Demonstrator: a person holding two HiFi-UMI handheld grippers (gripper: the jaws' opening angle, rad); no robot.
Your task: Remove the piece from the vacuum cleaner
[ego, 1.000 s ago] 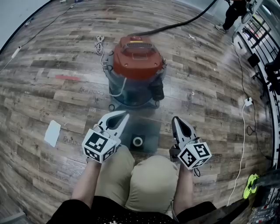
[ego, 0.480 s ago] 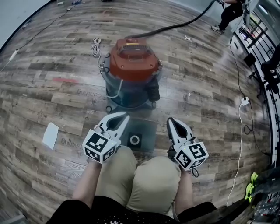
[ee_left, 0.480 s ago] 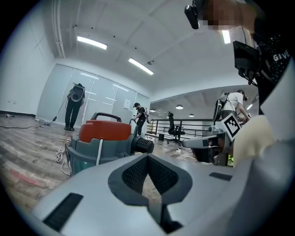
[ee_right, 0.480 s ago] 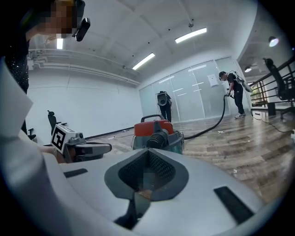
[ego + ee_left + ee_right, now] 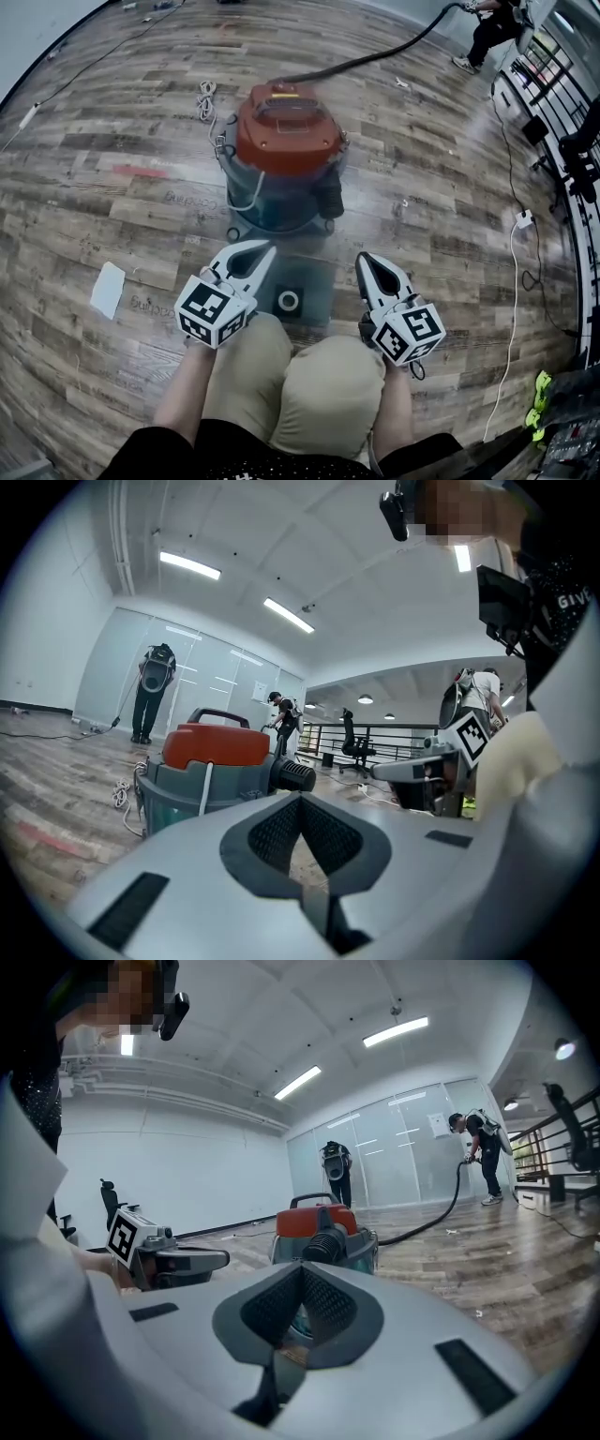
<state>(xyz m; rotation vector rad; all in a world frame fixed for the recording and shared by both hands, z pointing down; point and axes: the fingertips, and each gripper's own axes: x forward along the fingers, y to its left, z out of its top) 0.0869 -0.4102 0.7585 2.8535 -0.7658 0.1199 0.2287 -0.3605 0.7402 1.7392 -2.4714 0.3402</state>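
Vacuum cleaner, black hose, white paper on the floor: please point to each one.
vacuum cleaner (image 5: 286, 131), head view, on its red lid.
black hose (image 5: 375, 57), head view, on its middle stretch.
white paper (image 5: 108, 289), head view, on the sheet's middle.

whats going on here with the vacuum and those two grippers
A person holds a gripper in each hand, facing a red-lidded vacuum cleaner on the wood floor. The left gripper and the right gripper are both shut and empty, held short of the vacuum, touching nothing. A black hose runs from it across the floor.
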